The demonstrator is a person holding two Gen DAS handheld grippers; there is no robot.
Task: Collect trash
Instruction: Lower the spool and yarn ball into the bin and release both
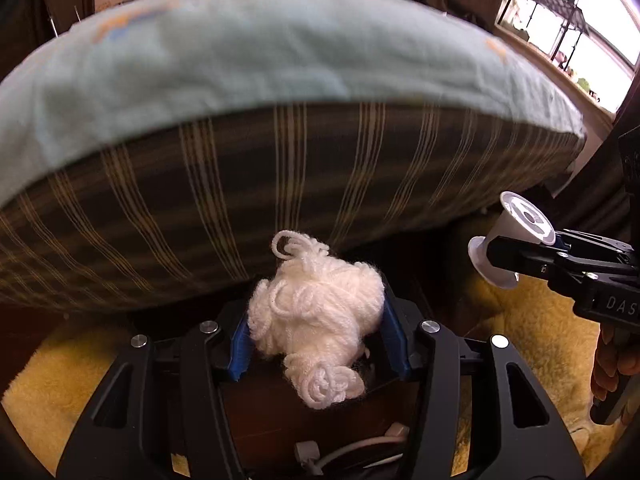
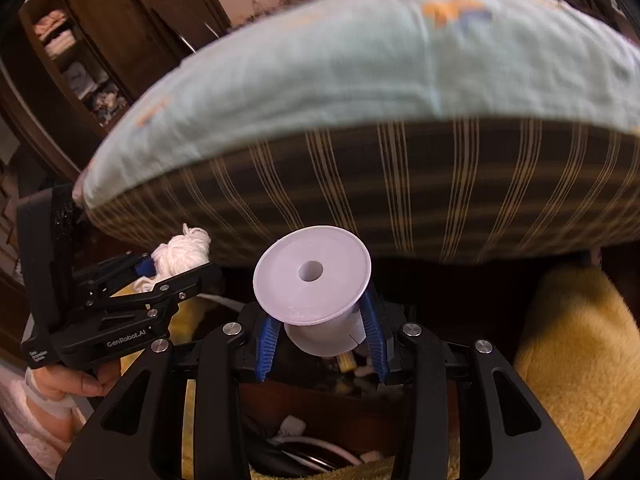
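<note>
A: Two items are in hand. Left wrist view first: report the left claw [image 1: 316, 334].

B: Closed on the white yarn wad [image 1: 316, 320], blue pads pressing both sides; a loose coil hangs below the grip. The bed [image 1: 240, 184] lies far ahead, the yellow rug [image 1: 532, 332] to the right. The right claw [image 1: 516, 254] sits right of frame, holding the spool [image 1: 508, 240].

A: Right wrist view?

B: Closed on the white empty spool [image 2: 316, 292], gripped at the barrel, long axis pointing forward along the fingers, flange facing the bed. The left claw [image 2: 176, 270] sits left with the yarn wad [image 2: 180, 252].

A: Deciding relation?

B: Directly below both claws a dark container [image 2: 340, 412] appears to hold scraps; probably the drop point. Which hand is nearer cannot be judged.
</note>
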